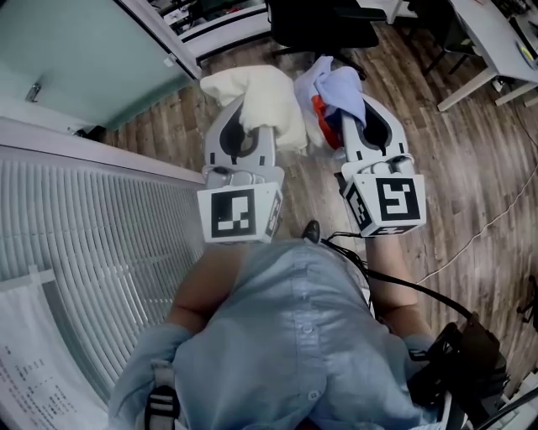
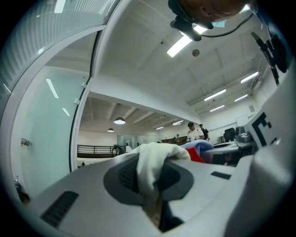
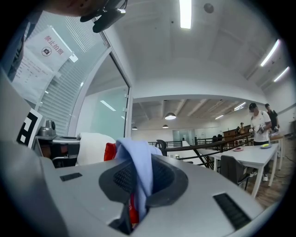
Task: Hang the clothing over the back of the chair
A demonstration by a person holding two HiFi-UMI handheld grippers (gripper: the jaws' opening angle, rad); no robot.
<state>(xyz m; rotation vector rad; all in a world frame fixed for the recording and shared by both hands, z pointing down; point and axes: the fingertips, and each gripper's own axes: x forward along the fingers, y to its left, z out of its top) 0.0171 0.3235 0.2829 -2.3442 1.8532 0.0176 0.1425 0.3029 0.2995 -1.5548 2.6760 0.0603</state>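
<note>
A bunched garment hangs between my two grippers, cream-white on the left [image 1: 256, 97] and light blue with a red patch on the right [image 1: 336, 94]. My left gripper [image 1: 245, 126] is shut on the cream part [image 2: 152, 169], which is pinched between its jaws. Held level beside it, my right gripper [image 1: 353, 126] is shut on the blue part [image 3: 138, 173], with red cloth showing below the pinch. A black office chair [image 1: 324, 25] stands just beyond the garment at the top of the head view. In the right gripper view a dark chair back [image 3: 161, 145] shows ahead.
A frosted glass wall and door [image 1: 76, 59] run along the left, with a ribbed white panel [image 1: 92, 243] below. White desks [image 1: 496, 50] stand at the right on the wooden floor [image 1: 471, 176]. A black cable [image 1: 420, 290] trails from me. People stand far off [image 3: 259, 122].
</note>
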